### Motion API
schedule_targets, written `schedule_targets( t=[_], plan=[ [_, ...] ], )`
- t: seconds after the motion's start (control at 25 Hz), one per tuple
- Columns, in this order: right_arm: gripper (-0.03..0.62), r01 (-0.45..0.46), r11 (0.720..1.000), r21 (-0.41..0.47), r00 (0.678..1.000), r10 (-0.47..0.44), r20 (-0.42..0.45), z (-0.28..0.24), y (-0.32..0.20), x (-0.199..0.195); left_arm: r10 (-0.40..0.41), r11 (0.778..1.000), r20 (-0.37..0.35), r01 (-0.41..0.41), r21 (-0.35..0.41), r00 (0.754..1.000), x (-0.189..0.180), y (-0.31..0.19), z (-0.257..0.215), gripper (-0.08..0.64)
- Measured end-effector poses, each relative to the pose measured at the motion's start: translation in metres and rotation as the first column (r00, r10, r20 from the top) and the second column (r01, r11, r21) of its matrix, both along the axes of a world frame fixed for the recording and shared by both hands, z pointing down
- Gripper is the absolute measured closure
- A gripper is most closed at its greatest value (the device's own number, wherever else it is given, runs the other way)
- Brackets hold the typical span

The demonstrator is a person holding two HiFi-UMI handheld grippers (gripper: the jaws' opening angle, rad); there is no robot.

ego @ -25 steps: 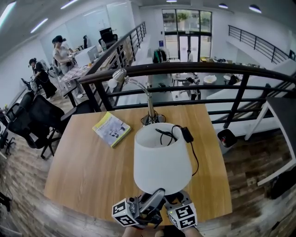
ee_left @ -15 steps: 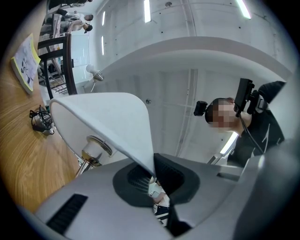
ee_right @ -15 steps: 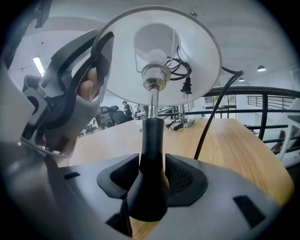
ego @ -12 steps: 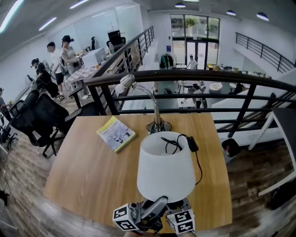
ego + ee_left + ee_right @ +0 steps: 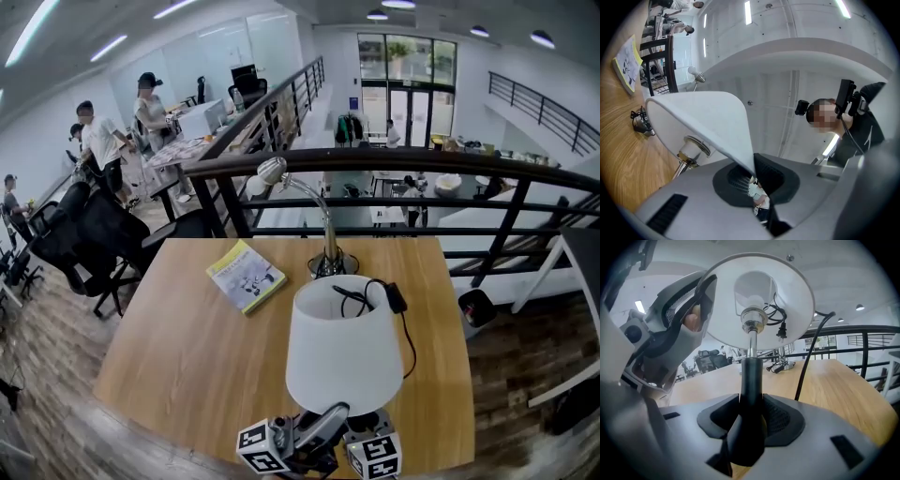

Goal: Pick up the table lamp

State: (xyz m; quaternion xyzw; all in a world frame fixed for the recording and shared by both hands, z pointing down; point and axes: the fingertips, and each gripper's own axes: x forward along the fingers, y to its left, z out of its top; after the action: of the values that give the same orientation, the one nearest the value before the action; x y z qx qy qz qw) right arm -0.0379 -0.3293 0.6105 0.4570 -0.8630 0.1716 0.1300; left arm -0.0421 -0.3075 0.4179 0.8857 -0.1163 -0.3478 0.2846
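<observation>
While both my tools are on it, layout first: light-brown wooden table (image 5: pixel 187 347), dark metal railing (image 5: pixel 394 159) beyond. White table lamp with tapered fabric shade (image 5: pixel 342 349) sits at the table's near edge, just above my grippers. Can't tell if its base is off the wood.

Right gripper (image 5: pixel 751 416) is clamped low on the lamp's round black stem (image 5: pixel 751 376), jaws narrow around it. Left gripper (image 5: pixel 753 171) is pinched tight on the shade's thin lower rim.

My read: the shade is light, soft and dents easily, so steady it there but put no load on it. The stem is stiff but smooth and could twist in the pads. Weight likely sits low, so carry from the stem and keep it upright.

Thin black power cord (image 5: pixel 808 357) is draped into the shade top, plug loose. It may swing.
</observation>
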Motion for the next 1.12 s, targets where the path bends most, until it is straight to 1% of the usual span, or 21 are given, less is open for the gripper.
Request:
schedule_targets(
  t=[0.28, 0.48, 0.76, 0.96, 1.12],
  plan=[
    [0.436, -0.007, 1.000, 0.000, 1.000, 0.007, 0.001, -0.001, 0.000, 0.001, -0.003, 1.000, 0.014, 0.003, -0.008, 1.000, 0.003, 0.001, -0.001, 0.546],
    [0.436, -0.011, 1.000, 0.014, 1.000, 0.011, -0.002, -0.006, -0.002, 0.003, -0.001, 1.000, 0.009, 0.001, 0.003, 1.000, 0.005, 0.002, -0.005, 0.546],
    [0.436, -0.008, 0.999, 0.044, 1.000, 0.008, 0.000, -0.022, -0.008, 0.002, 0.000, 1.000, 0.000, 0.000, 0.030, 1.000, 0.004, 0.001, -0.021, 0.546],
    [0.436, -0.004, 0.997, 0.083, 1.000, 0.004, -0.004, -0.032, -0.013, 0.003, 0.001, 0.999, -0.017, 0.000, 0.054, 1.000, 0.002, 0.000, -0.032, 0.547],
    [0.436, -0.006, 0.995, 0.099, 1.000, 0.006, 0.000, -0.044, -0.017, 0.002, 0.008, 0.997, -0.015, -0.007, 0.077, 1.000, 0.002, 0.001, -0.042, 0.546]
  ],
)
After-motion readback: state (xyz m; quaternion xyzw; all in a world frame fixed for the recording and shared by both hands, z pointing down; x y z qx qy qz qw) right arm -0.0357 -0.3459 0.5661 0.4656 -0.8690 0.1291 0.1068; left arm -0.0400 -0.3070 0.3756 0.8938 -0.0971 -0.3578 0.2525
